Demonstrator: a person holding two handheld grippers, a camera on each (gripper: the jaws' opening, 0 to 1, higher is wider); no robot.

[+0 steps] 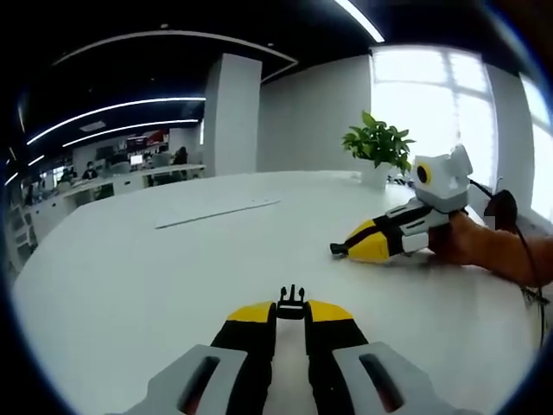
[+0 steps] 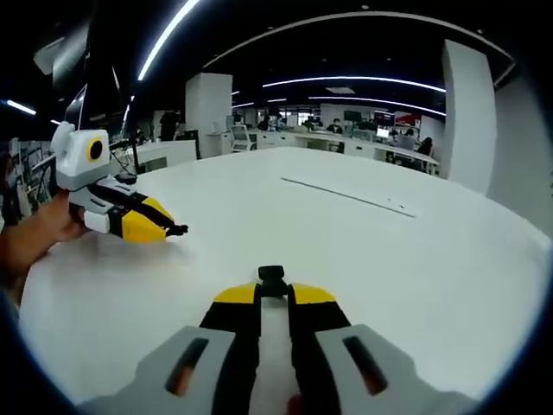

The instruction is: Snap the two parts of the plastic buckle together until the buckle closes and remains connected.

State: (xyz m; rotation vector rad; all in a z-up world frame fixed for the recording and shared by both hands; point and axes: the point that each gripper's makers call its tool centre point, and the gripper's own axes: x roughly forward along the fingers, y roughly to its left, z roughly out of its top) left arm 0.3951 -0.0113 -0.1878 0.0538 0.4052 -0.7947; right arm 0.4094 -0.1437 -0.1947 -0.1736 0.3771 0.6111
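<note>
— Black plastic sits at both sets of tips. Your left gripper [image 1: 291,316] is clenched on the pronged buckle half [image 1: 291,303], whose prongs stick out past the yellow pads. Your right gripper [image 2: 274,299] is clamped on the socket buckle half [image 2: 272,278], a small dark block poking out between its tips.

— How are my hands posed?

— Low and close to the white table [image 1: 130,285], both grippers nearly level with it. They face each other but are well apart. In the left gripper view your right gripper [image 1: 347,248] lies tips-down on the table at the right, with your right hand [image 1: 471,242] behind it and a dark cable running off past the wrist. In the right gripper view your left gripper [image 2: 177,230] rests at the left the same way, held by your left hand [image 2: 39,233].

— Any writing to read?

— None that I can make out; the red sign far back in the office is too blurred.

— And the room?

— You work on a broad, glossy white table with a thin seam line [image 2: 346,195] across it. A potted plant [image 1: 378,147] stands by the bright window [image 1: 432,95]. A white pillar [image 1: 232,117], light strips on a dark ceiling and desks with seated people [image 2: 406,138] lie beyond.
</note>
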